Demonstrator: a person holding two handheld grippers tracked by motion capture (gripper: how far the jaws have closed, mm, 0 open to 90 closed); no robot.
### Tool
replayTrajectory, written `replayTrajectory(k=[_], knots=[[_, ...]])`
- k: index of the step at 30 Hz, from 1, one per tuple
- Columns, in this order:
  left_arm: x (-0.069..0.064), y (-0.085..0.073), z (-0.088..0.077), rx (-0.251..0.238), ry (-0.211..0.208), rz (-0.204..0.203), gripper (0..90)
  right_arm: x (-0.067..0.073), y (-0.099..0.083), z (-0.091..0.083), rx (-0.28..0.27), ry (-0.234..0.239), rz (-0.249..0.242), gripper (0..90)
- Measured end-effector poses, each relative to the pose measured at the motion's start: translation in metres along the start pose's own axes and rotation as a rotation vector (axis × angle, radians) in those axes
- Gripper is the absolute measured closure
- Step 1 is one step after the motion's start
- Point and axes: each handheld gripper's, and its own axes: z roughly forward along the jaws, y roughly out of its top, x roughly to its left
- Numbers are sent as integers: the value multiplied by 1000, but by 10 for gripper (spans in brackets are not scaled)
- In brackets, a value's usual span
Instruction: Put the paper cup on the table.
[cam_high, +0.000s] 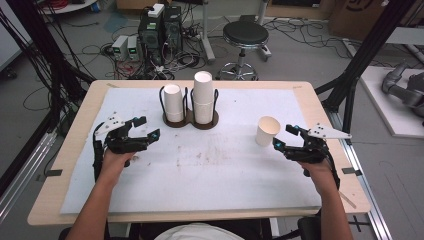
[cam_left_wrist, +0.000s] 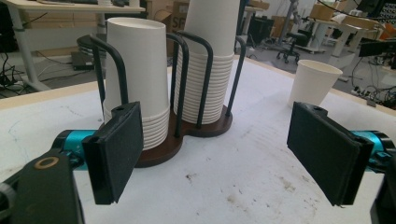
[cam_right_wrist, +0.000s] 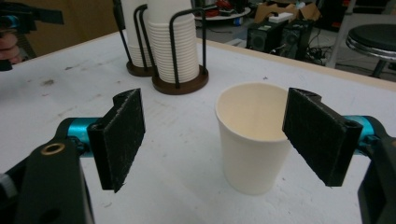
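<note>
A single upright paper cup (cam_right_wrist: 252, 140) is framed by the wide-spread, empty jaws of the right gripper (cam_high: 289, 136) on the white table cover (cam_high: 225, 170), while the left gripper (cam_high: 142, 131), jaws equally wide and empty, is aimed at the 2 inverted cup stacks (cam_left_wrist: 140, 79) in the wire-post holder (cam_left_wrist: 187, 135). The thin cup wall could probably be crushed by a hard squeeze, or the cup toppled if 1 pad lands first.

The single cup (cam_right_wrist: 254, 140) looks like matt white paper, as do the stacked cups (cam_left_wrist: 140, 79). Their holder (cam_left_wrist: 187, 135) has a smooth brown wood-like base and thin black metal rods. The white table cover (cam_high: 200, 165) looks matt and stained. Jaw pads (cam_right_wrist: 123, 135) look rough, black, foam-like.
</note>
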Motion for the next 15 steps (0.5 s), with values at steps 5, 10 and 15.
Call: replayTrajectory(k=[5,10,15], knots=[[1,0,0,-3,-4,-8,187,9,9,4,-14,23,-32,218],[2,1,-1,-26,-12,-18,187,13,13,6,-23,42,-45,217],[1,2,-2,-33,-15,-17,187,13,10,6,-18,36,-49,218]])
